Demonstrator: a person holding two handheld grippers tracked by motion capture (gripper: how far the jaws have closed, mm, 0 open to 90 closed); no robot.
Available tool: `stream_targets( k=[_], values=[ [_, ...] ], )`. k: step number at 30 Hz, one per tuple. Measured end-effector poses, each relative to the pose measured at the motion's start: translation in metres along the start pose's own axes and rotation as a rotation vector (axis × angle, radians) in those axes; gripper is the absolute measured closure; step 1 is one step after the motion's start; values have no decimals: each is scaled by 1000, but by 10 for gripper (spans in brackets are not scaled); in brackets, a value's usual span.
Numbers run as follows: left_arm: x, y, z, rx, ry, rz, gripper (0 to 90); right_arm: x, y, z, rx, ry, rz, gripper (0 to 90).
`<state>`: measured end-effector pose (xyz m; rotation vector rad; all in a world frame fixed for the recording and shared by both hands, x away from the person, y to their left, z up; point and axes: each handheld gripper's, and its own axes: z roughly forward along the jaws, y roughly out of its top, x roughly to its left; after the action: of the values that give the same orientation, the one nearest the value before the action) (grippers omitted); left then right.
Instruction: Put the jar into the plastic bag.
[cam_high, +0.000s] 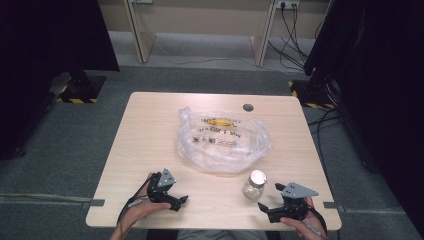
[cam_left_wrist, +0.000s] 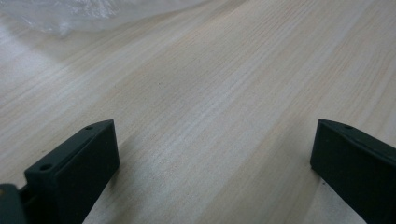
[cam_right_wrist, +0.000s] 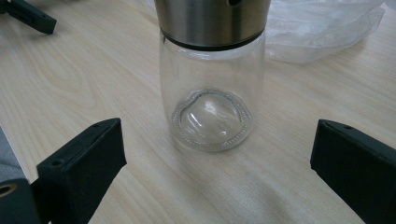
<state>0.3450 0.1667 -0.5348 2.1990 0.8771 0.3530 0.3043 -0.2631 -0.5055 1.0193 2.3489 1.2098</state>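
Currently: jar (cam_right_wrist: 211, 93), glass, steel-capped, upright near the table's (cam_high: 150, 125) near right edge, just ahead of right gripper (cam_right_wrist: 217, 172). Both grippers wide, empty; left gripper (cam_left_wrist: 212, 172) over bare wood. Risk: slick, top-heavy jar tipping under an off-centre pinch; bag (cam_high: 222, 140) beyond.

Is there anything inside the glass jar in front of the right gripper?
The glass jar looks empty: through its clear wall the embossed base and the table show. Its steel cap covers the top, so that part stays unseen.
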Motion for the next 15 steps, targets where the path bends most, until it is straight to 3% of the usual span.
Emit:
stream_targets(
  k=[15],
  values=[
    [0,0,0,0,0,0,4,3,8,0,-19,3,-11,39]
  ],
)
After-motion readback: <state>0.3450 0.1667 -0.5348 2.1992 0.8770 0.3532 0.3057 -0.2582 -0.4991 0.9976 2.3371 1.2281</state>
